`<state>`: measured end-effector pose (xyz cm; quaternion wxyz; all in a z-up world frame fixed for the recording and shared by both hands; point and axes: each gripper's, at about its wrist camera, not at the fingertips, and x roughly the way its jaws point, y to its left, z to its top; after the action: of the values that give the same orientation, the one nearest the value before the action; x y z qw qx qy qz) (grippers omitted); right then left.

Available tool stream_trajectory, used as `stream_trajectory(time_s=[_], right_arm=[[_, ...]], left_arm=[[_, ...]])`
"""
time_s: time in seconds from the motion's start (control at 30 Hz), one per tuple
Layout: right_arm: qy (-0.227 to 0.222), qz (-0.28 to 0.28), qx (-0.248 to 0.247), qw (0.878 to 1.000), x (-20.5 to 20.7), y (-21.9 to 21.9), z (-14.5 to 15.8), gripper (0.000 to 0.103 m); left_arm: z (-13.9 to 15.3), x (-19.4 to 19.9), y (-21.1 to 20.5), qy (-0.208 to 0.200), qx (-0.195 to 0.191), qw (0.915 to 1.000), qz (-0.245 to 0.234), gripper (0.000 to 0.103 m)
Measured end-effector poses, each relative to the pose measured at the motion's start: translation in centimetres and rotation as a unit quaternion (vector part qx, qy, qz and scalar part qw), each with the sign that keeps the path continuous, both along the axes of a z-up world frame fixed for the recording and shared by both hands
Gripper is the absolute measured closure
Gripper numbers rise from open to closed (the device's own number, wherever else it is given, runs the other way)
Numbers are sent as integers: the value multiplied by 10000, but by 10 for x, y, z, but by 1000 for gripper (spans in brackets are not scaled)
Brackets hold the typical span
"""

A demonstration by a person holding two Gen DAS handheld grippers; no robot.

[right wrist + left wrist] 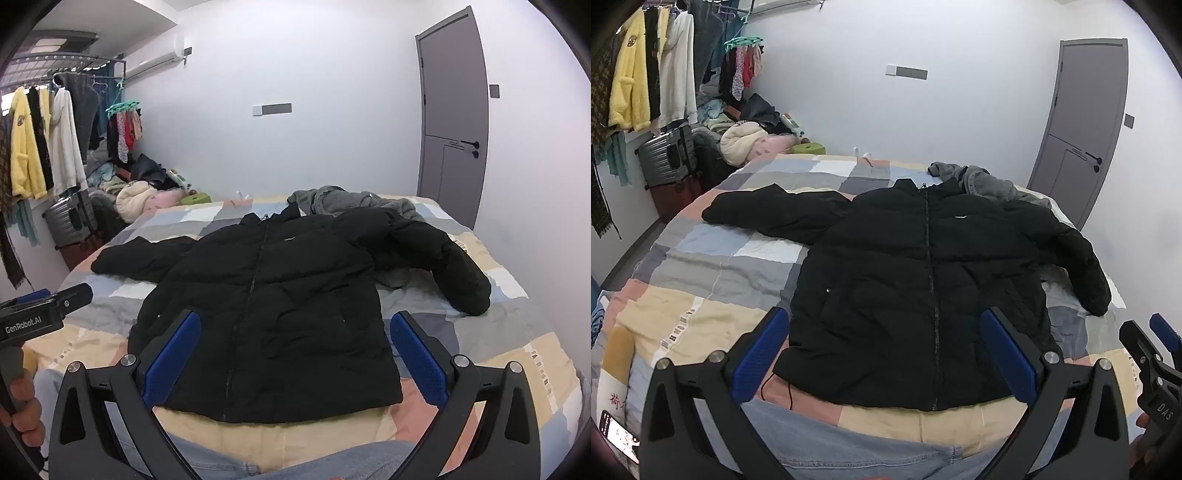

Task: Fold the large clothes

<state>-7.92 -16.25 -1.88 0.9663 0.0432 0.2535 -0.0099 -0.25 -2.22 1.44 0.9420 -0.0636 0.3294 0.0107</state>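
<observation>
My left gripper (886,350) and right gripper (295,350) hovered, jaws released, above the black puffer jacket (916,280) spread on the bed (701,258).

A puffer jacket (916,288) lies spread on the bed (713,266), a crumpled garment (982,181) behind it, suitcases (666,157) left of the bed, door (1082,125) beyond.

Soft, even, cool indoor light; the black jacket (923,280) loses detail. Fisheye bends the door (1082,122); corners vignette black.
</observation>
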Motion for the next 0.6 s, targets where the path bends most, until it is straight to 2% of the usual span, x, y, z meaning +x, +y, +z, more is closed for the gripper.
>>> stream_trajectory(time_s=[0.6], right_arm=[[51, -82, 35, 9999, -7, 3, -2, 0]], left_arm=[[-4, -2, 0, 99, -52, 9999, -99, 0]])
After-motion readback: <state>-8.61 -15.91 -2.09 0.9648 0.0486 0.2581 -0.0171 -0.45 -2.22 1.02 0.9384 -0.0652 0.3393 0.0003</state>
